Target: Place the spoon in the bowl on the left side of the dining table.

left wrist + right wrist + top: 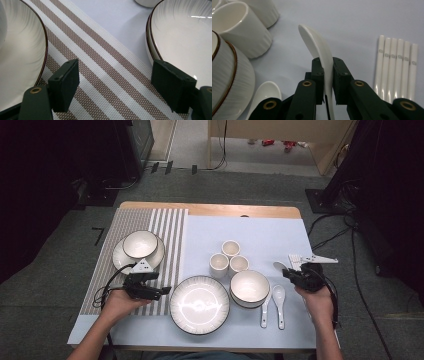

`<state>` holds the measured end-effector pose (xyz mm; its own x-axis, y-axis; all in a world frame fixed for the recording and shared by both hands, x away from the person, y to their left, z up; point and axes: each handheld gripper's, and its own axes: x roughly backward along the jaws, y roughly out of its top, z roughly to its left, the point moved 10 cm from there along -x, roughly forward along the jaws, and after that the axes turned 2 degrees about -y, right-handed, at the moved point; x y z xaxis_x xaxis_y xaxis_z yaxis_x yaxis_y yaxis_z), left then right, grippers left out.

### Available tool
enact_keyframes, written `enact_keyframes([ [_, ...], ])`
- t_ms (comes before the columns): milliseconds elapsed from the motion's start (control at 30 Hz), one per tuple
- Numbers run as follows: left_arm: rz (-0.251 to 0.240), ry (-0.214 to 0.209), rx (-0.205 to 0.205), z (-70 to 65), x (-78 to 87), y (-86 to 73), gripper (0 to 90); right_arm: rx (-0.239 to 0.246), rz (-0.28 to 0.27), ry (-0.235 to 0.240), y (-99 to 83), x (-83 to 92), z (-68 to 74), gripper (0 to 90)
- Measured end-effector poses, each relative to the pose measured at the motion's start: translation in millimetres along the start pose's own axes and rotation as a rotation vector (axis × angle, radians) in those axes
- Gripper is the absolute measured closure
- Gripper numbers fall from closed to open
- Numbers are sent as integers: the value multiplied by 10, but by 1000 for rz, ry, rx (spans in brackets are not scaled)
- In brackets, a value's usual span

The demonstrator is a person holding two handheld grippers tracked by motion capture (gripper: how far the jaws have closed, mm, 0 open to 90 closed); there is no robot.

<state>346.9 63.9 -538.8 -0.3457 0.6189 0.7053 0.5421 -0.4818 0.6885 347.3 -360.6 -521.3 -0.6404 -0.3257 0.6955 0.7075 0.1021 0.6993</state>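
Note:
My right gripper is shut on a white ceramic spoon, held on edge by its handle, bowl end pointing away over the pale mat. In the high view the spoon sticks out to the left of the jaws, right of a ribbed bowl. My left gripper stands open and empty above the striped placemat. Its jaws point at the rim of the large plate.
A bowl on a plate sits on the striped placemat. Three white cups stand mid-table. Two more spoons lie beside the ribbed bowl. A row of white sticks lies beyond my right gripper.

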Motion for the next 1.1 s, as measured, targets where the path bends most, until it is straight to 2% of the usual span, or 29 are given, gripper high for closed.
enact_keyframes([
  [33, 13, 5, 4, 5, -2, 10, 254, 2, 1, 6, 0, -2, 16, 813],
  [100, -3, -14, 6, -10, 13, 61, 257, 11, -1, 14, 7, -3, 43, 813],
  [233, -28, -20, 2, -10, 17, 147, 262, 15, -1, 27, 23, 4, 66, 814],
  [400, -43, -31, -27, -34, 33, 235, 263, 12, -8, 37, 50, 28, 67, 814],
  [500, -60, -50, -6, -27, 39, 287, 264, 13, -3, 45, 69, 35, 68, 814],
  [633, -50, -60, -6, -21, 31, 309, 264, 16, -8, 55, 117, 58, 84, 814],
  [767, -53, -40, 2, -4, 56, 341, 262, 24, -16, 60, 159, 81, 123, 814],
  [933, -47, -53, -10, -26, 63, 382, 263, 28, -22, 78, 228, 76, 158, 814],
  [1000, -62, -51, -13, -22, 62, 410, 263, 36, -26, 85, 263, 78, 172, 814],
  [1100, -79, -55, 5, -9, 51, 443, 263, 46, -30, 100, 305, 80, 199, 814],
])
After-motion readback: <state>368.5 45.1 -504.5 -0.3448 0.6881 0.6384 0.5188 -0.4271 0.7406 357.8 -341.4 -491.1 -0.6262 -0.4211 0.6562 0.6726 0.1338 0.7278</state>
